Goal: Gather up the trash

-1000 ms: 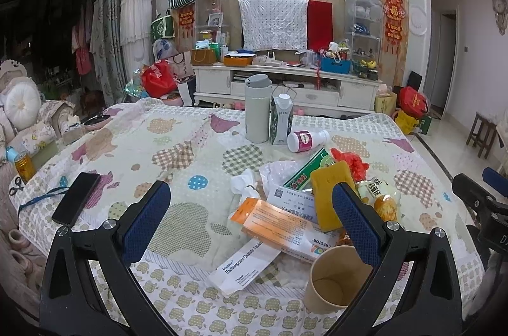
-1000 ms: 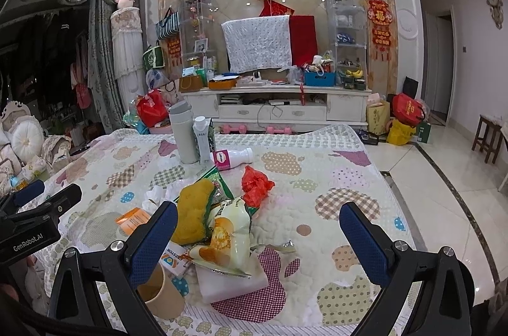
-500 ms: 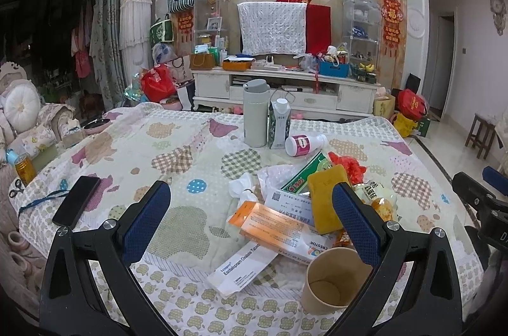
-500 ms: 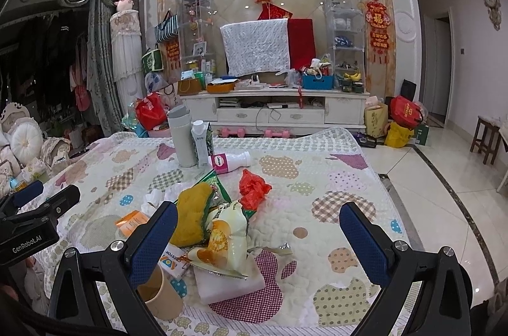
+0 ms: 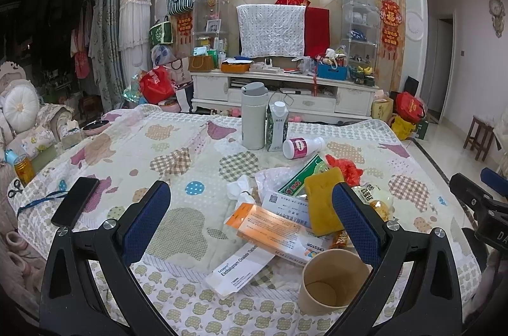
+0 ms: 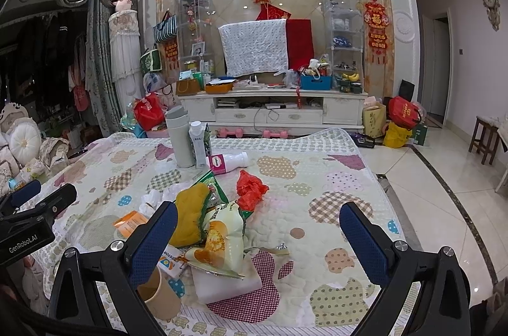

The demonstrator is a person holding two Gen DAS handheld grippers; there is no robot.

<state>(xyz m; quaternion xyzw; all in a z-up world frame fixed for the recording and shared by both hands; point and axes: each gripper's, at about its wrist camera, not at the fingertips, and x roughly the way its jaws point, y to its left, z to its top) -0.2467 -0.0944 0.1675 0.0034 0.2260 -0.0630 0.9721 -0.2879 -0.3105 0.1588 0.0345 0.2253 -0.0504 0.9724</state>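
Note:
A heap of trash lies on the quilted table: an orange medicine box (image 5: 273,233), a white medicine box (image 5: 239,269), a yellow sponge (image 5: 322,199), a red plastic scrap (image 6: 250,188), a snack bag (image 6: 222,237), crumpled tissue (image 5: 239,187) and a brown paper cup (image 5: 330,282). My left gripper (image 5: 250,221) is open and empty, above the table's near edge with the boxes between its fingers. My right gripper (image 6: 258,236) is open and empty, above the snack bag; the cup (image 6: 160,293) sits under its left finger.
A grey flask (image 5: 253,115), a milk carton (image 5: 277,126) and a lying white bottle (image 5: 301,145) stand behind the heap. A black phone (image 5: 75,201) and scissors (image 5: 14,188) lie at the left. A TV cabinet (image 6: 270,110) stands beyond; tiled floor lies right.
Both grippers have stayed open and almost still; both views drifted only slightly, so the table looks a little lower and nearer. Nothing on the table has moved.

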